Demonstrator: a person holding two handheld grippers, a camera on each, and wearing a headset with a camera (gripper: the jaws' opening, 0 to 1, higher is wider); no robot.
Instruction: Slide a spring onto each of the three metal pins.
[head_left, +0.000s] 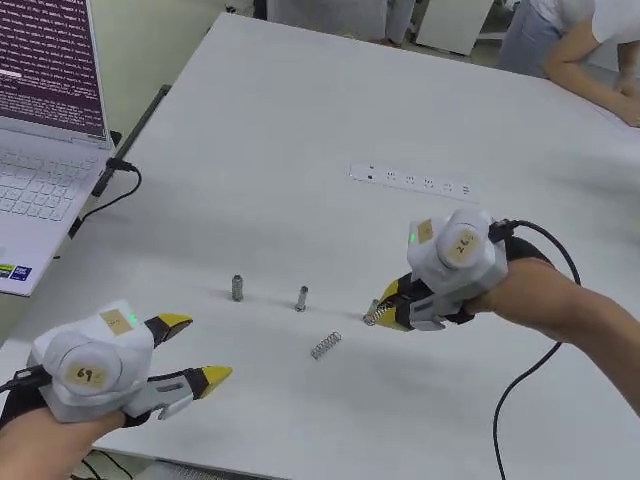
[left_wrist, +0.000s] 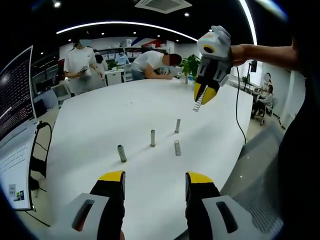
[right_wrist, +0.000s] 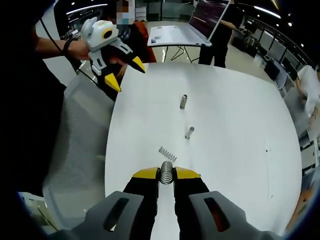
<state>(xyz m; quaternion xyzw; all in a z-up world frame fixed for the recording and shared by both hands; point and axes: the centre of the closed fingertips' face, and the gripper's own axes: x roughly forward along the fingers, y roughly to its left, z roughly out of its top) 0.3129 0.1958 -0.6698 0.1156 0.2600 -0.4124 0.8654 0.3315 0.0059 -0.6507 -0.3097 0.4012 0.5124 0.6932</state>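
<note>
Pinching a spring (right_wrist: 166, 173) in the right tongs (head_left: 386, 308), jaws drawn almost together on its coils. Carried clear of the table (head_left: 300, 120), going by the left gripper view, with most of its length sticking out past the tips.

Holding the left tongs (head_left: 197, 349) agape and empty, low and well back from the work.

Just ahead of the right tongs' tips, flat on the table: a second spring (head_left: 326, 345), loose and touching nothing. Farther along the line of those jaws, a bare pin (head_left: 301, 298) standing upright. Beyond it the far pin (head_left: 237, 288), thicker and ribbed-looking, so probably already wearing its spring.

From the left tongs, the order reversed: that sleeved-looking pin nearest, a little left of the jaws. Farthest off, a third pin (left_wrist: 177, 125), below the raised right tongs and looking bare.

By the look of things, roughly a third done. One pin likely dressed, two to go, with one spring in the jaws and one waiting on the table. Likely next: lining the held spring's bore over the pin closest to the right tongs and letting it drop on. Easy to snag a coil on the pin top if tilted.
</note>
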